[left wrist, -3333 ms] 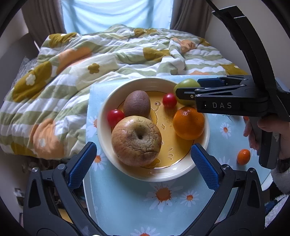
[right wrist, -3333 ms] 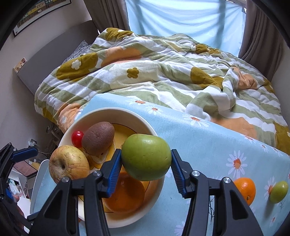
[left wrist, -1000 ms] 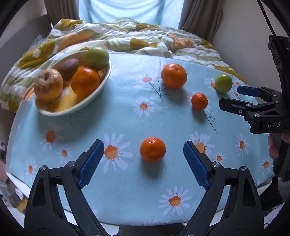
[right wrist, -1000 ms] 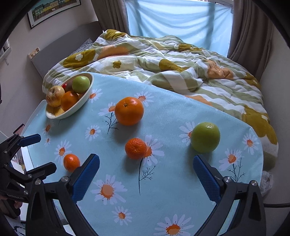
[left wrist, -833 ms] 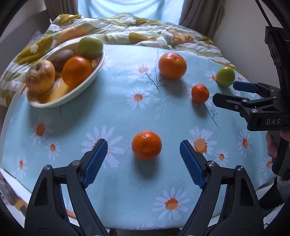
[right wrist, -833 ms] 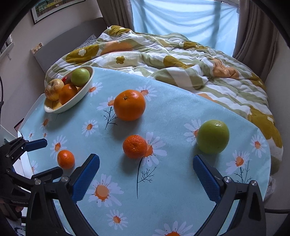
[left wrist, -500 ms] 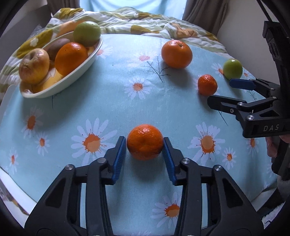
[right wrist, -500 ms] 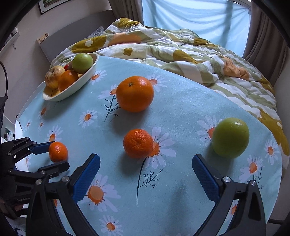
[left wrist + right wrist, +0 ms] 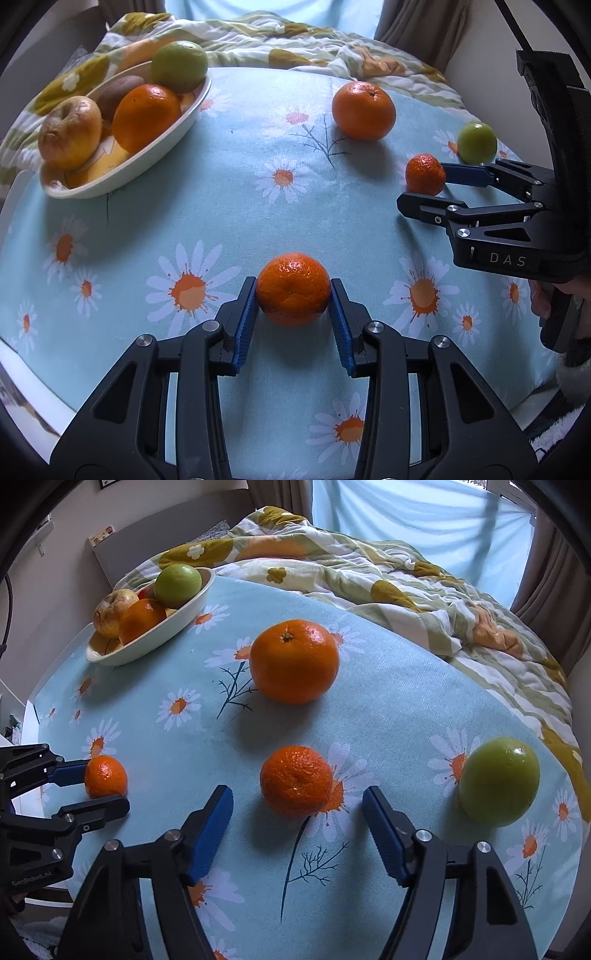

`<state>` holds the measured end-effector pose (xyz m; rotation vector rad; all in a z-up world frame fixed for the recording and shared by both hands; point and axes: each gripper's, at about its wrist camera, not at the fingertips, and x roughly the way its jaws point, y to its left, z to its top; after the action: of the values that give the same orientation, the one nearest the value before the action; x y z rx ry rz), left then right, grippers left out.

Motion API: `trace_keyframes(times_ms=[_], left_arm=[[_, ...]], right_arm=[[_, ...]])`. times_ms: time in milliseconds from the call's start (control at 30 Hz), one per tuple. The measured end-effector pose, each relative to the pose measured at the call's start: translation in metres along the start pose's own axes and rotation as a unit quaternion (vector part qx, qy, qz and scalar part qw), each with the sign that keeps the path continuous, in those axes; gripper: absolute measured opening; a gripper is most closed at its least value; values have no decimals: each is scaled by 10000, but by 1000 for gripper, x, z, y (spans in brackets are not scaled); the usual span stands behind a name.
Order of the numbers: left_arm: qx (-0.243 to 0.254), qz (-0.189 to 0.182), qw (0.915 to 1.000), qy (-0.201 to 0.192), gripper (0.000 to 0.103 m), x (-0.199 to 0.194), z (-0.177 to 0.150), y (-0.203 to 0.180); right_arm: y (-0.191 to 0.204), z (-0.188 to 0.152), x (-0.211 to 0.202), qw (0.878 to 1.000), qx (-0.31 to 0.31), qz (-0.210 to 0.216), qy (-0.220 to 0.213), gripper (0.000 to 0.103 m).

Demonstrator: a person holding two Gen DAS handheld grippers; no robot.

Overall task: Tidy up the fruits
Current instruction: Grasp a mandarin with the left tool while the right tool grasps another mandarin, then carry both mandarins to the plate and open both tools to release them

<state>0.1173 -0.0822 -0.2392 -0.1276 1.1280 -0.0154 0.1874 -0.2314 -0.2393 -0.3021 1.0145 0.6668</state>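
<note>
My left gripper [image 9: 293, 295] is shut on a small mandarin [image 9: 293, 288] resting on the daisy-print tablecloth; the pair also shows in the right wrist view [image 9: 105, 775]. My right gripper [image 9: 297, 812] is open, its blue pads either side of a second small mandarin [image 9: 297, 779], not touching it; that mandarin also shows in the left wrist view [image 9: 424, 173]. A large orange [image 9: 293, 661] lies beyond it and a green apple [image 9: 498, 781] to its right. A cream bowl [image 9: 162, 147] at the far left holds a wrinkled apple, a kiwi, an orange and a green apple.
The blue tablecloth [image 9: 388, 709] covers a table whose far edge meets a bed with a flowered quilt [image 9: 369, 572]. A wall and curtain stand to the right in the left wrist view. The table's near edge runs just below my left gripper.
My left gripper moved from the bowl to the near mandarin and closed on it. My right gripper let the green apple go in the bowl, then advanced and narrowed around the second mandarin.
</note>
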Motion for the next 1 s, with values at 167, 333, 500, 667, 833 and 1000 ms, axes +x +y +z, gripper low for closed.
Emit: trace_keyframes(times_ms=[167,333,500,667,833,1000], left_arm=[[-39,32,10000,4,44,-1,-2,5],[-109,58,9999,-30,44,-5,-2,11],[-131,96,9998,-116,44,-15,-2,16],[-153,143,9995,-237,44,-31,-1,21],[-212,194,9987,-424,44,-54,3,29],[-285,162,9974,-636,44,-79,9,43]], right_arm=[[-1,5,1,10000,57,-1,-35,52],[2,8,0,9998,14,-162,-104,33],[6,9,-5,9999,18,-98,-132,33],[15,14,-17,9997,12,-36,-224,33],[25,22,-34,9995,31,-12,-313,33],[35,34,-50,9992,15,0,-408,33]])
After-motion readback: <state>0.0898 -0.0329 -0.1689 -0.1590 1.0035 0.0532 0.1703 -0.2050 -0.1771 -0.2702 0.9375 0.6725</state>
